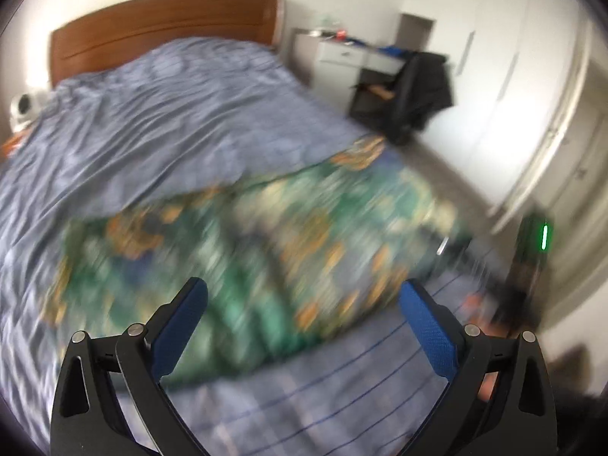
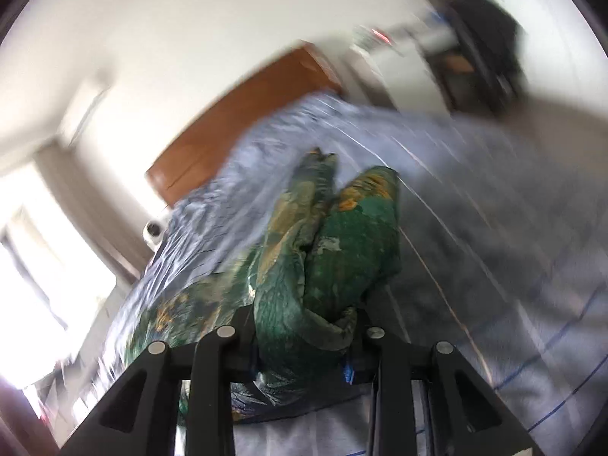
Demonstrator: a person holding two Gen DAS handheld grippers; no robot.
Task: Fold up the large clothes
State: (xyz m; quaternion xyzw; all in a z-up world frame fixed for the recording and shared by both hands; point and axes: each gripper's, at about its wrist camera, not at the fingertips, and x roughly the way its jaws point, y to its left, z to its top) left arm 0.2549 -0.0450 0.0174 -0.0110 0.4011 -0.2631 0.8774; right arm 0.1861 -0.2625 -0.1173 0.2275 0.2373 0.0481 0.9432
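A green garment with orange and cream print (image 1: 243, 235) lies spread across the blue striped bed cover (image 1: 152, 114), blurred by motion. My left gripper (image 1: 304, 300) is open and empty, its blue pads just above the garment's near edge. My right gripper (image 2: 304, 326) is shut on a bunched fold of the same garment (image 2: 342, 235) and holds it lifted, the cloth draping forward over the bed. The right fingertips are hidden by the cloth.
A wooden headboard (image 1: 163, 22) stands at the far end of the bed. A white nightstand (image 1: 342, 53) and a black chair with dark clothing (image 1: 421, 87) stand to the right, by white wardrobe doors (image 1: 513, 76). A window (image 2: 34, 250) is bright at left.
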